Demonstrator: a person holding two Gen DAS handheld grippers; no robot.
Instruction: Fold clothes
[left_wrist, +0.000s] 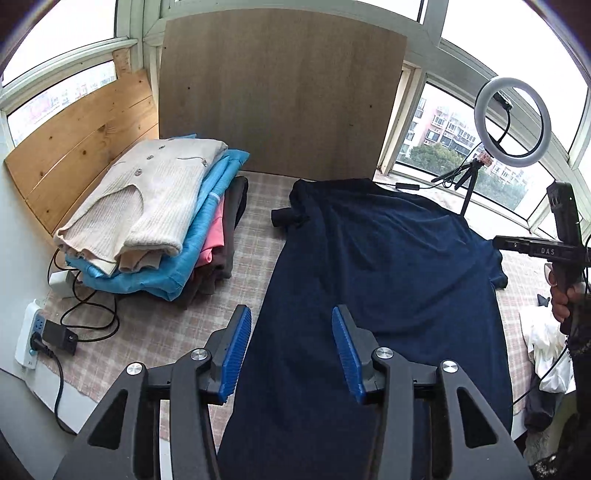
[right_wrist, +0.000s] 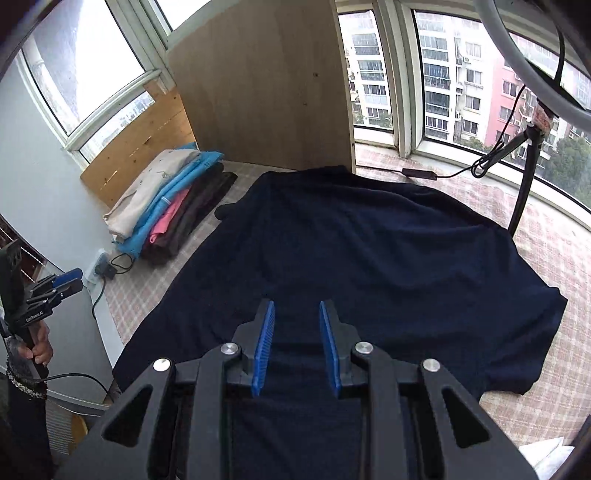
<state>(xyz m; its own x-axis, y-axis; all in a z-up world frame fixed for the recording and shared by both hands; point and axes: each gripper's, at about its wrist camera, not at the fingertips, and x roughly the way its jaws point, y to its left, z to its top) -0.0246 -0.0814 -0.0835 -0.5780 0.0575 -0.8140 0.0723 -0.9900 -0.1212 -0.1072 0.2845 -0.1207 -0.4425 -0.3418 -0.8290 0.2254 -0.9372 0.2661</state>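
The dark navy garment (right_wrist: 354, 258) lies spread on the checked table cover (left_wrist: 155, 332), filling the middle and right of the work surface. It looks like a short-sleeved top: one sleeve (right_wrist: 524, 325) pokes out flat toward the window side, and a small rolled bit of cloth (left_wrist: 286, 218) sticks out near the far left corner. The near hem runs under both cameras, out of sight.

Your left gripper (left_wrist: 291, 345) hovers above the garment's left edge with its blue pads apart and nothing between them. Your right gripper (right_wrist: 297, 341) hangs over the near middle of the cloth, pads apart too (a narrower gap), and empty. Neither is touching the fabric as far as I can tell.

My reading: this piece is laid out but not yet folded; no crease or doubled layer shows on the main body. You are between grasps, lining up for the first fold.

The next move calls for picking one long side. Bring both grippers down to that edge, one near, one far, pinch only the top of the cloth, and carry it across toward the centre line. Tuck that rolled bit flat first, or it may bunch inside the fold.

To the left sits the stack of folded clothes (left_wrist: 147, 210), cream knit on top, then blue, pink, dark. Beyond it lean wooden boards (left_wrist: 280, 92); a ring light (left_wrist: 513, 118) stands by the window on the right. A power strip (left_wrist: 31, 339) and cables lie at the table's left edge (keep the cloth clear of them).
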